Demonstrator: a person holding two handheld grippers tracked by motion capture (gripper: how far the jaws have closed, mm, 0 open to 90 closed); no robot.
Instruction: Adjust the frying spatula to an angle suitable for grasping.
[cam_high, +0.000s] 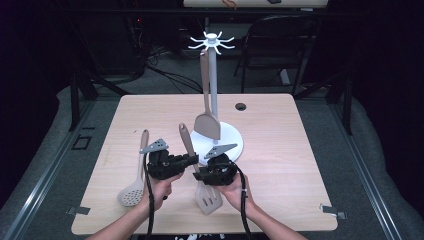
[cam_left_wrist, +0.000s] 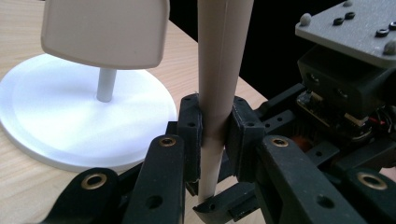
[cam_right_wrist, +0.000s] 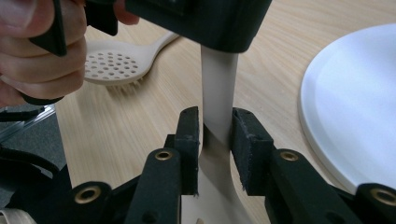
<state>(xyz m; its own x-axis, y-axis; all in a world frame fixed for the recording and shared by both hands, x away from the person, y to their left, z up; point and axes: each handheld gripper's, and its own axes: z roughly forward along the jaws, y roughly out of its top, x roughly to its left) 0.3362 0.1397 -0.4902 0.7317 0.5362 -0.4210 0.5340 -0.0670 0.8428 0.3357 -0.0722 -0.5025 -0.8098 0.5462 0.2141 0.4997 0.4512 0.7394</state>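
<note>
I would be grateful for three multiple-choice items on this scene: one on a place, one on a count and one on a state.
1. Where is the perforated spoon?
A. Flat on the table, left of the left gripper
B. On the stand's base
C. Hanging from a hook

2. How many utensils hang from the stand?
A. None
B. One
C. Three

3. How do the left gripper's jaws stand?
A. Wide open, with nothing between them
B. Shut on the slotted turner's handle
C. Shut on the stand's pole

Answers:
1 A: the high view shows the perforated spoon lying on the table, left of the left gripper.
2 B: a single solid turner hangs from the stand.
3 B: in the left gripper view both pads press on the handle of the slotted turner.
</note>
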